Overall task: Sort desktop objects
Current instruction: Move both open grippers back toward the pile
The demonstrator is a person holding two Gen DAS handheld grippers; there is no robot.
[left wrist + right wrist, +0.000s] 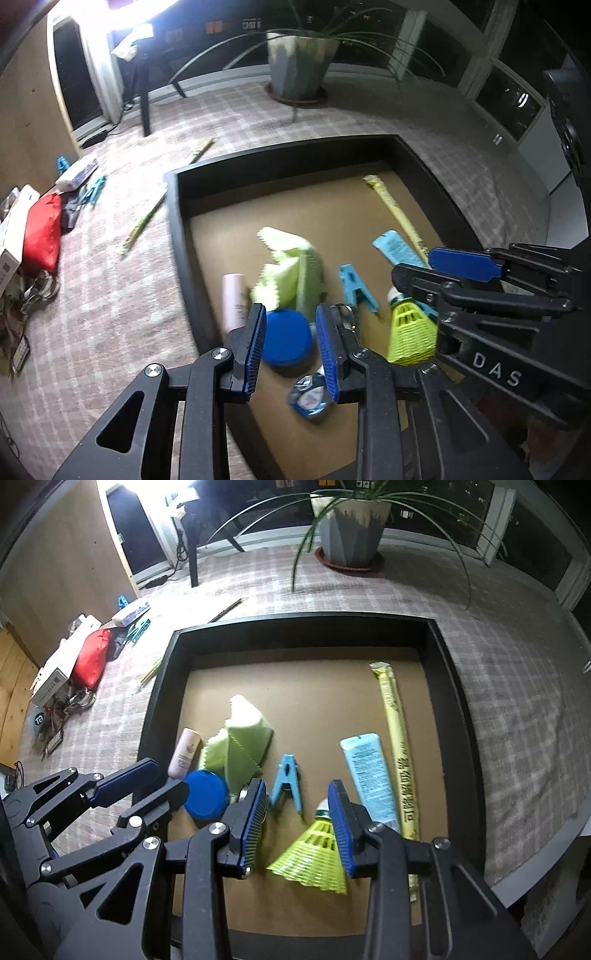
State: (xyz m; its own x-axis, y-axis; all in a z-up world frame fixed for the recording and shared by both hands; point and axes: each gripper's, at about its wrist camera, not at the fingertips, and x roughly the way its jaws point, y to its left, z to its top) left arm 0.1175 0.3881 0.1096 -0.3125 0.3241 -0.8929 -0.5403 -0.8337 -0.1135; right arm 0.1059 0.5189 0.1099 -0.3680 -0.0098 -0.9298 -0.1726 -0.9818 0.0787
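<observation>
A black tray (295,622) with a brown floor holds a green cloth (243,738), a pink bottle (184,753), a blue round lid (205,799), a blue clothes peg (286,782), a light-blue tube (369,775) and a long yellow packet (397,746). A yellow shuttlecock (314,856) lies on the tray floor under my right gripper (297,790), which is open; its pads are not pressing on it. My left gripper (290,317) hangs open over the blue lid (286,338), with a small foil-wrapped item (310,397) below its right finger.
The tray rests on a checked cloth. On the cloth at the left lie a red pouch (92,657), white boxes (59,672) and small clutter. Thin sticks (144,221) lie beside the tray. A potted plant (352,528) stands at the back.
</observation>
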